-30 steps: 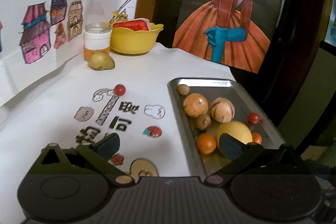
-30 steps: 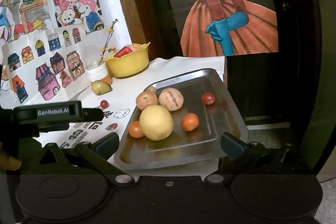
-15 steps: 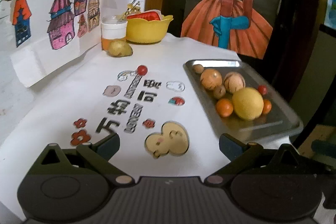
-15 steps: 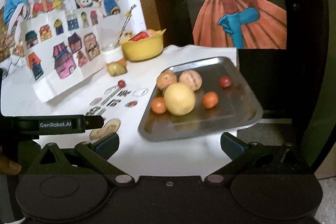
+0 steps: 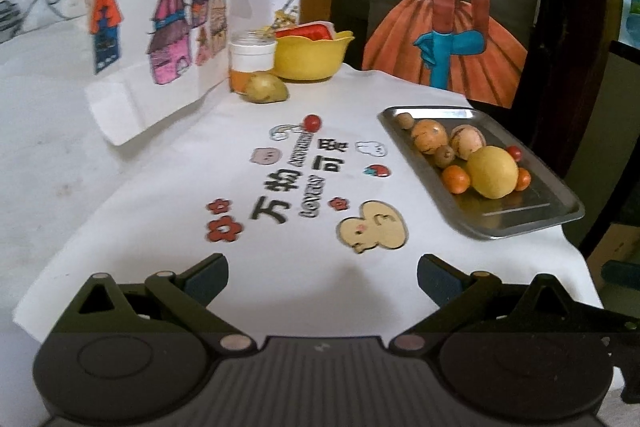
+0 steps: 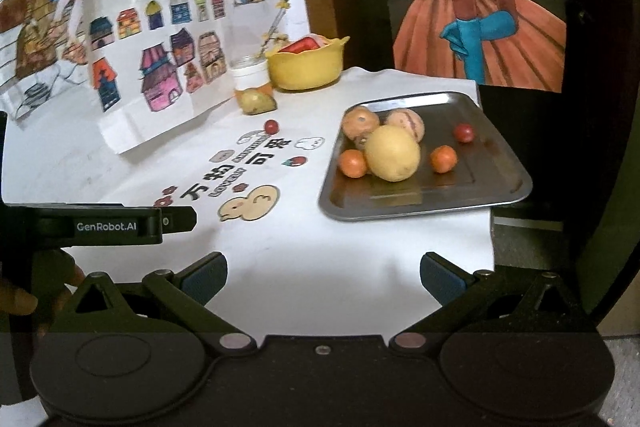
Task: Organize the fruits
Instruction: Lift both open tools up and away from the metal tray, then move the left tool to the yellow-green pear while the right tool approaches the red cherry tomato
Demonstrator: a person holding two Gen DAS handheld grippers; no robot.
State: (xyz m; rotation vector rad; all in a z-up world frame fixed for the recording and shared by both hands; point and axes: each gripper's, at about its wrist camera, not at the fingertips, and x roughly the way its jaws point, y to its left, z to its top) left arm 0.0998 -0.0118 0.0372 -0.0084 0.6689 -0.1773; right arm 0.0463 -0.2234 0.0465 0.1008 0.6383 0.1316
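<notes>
Both grippers drawn back from the metal tray (image 6: 424, 209) since a second ago. Tray: right table edge, holding yellow fruit (image 6: 392, 152) amid oranges and tomatoes. Loose: small red tomato (image 5: 312, 123), green-yellow fruit (image 5: 266, 93). Left gripper (image 5: 322, 277) and right gripper (image 6: 323, 277): spread, empty.
</notes>
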